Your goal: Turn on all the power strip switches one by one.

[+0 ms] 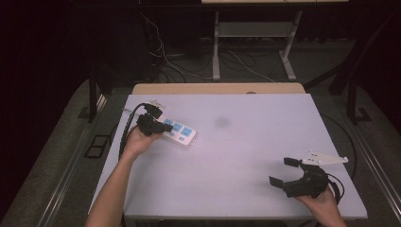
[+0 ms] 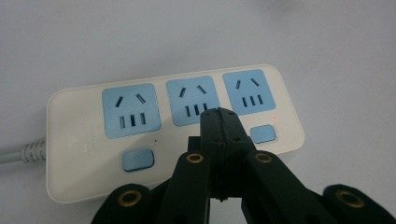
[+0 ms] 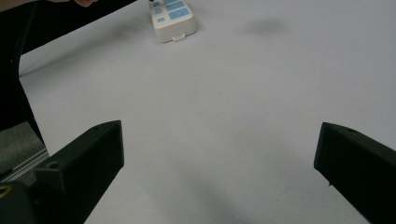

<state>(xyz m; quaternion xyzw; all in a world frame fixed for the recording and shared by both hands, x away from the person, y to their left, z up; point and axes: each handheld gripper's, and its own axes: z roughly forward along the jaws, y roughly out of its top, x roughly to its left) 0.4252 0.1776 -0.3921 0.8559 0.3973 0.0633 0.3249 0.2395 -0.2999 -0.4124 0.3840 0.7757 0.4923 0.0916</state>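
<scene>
A white power strip [image 1: 182,134] with three blue sockets and blue switches lies on the left part of the white table [image 1: 236,165]. My left gripper [image 1: 166,127] is shut with nothing between its jaws. In the left gripper view its closed tips [image 2: 219,117] sit over the power strip [image 2: 93,140], just below the middle socket, between two blue switches. The strip's grey cord [image 2: 21,154] leaves at the left. My right gripper [image 1: 282,171] stands open near the table's front right corner, far from the strip. The right gripper [image 3: 219,154] faces bare table, with the power strip [image 3: 173,21] far ahead.
A faint dark smudge [image 1: 221,123] marks the table's middle back. A wooden board edge [image 1: 217,88] lies behind the table. Beyond it stand a desk frame [image 1: 216,47] and loose cables [image 1: 165,56] on the dark floor. Floor shows past the table's left edge [image 3: 23,140].
</scene>
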